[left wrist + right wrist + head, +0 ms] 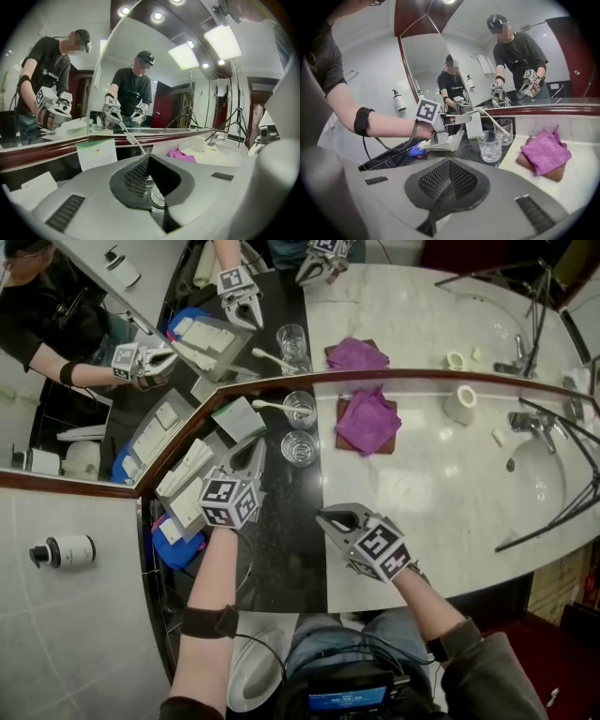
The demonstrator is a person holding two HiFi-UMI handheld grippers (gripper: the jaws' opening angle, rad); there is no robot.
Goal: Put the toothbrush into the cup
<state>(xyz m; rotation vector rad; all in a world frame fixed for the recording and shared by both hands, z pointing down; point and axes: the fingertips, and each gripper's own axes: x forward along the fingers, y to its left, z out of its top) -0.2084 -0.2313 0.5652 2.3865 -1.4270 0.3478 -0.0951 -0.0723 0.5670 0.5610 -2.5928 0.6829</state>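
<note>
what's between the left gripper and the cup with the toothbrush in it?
An empty glass stands between the left gripper and the cup holding the toothbrush; seen in the left gripper view and the head view.

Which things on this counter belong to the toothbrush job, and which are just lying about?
Part of the job: toothbrush, already standing in the cup; left hand-held gripper and right hand-held gripper, both shut and empty.

Just lying about: spare glass, purple cloth, white roll, tap, card.
</note>
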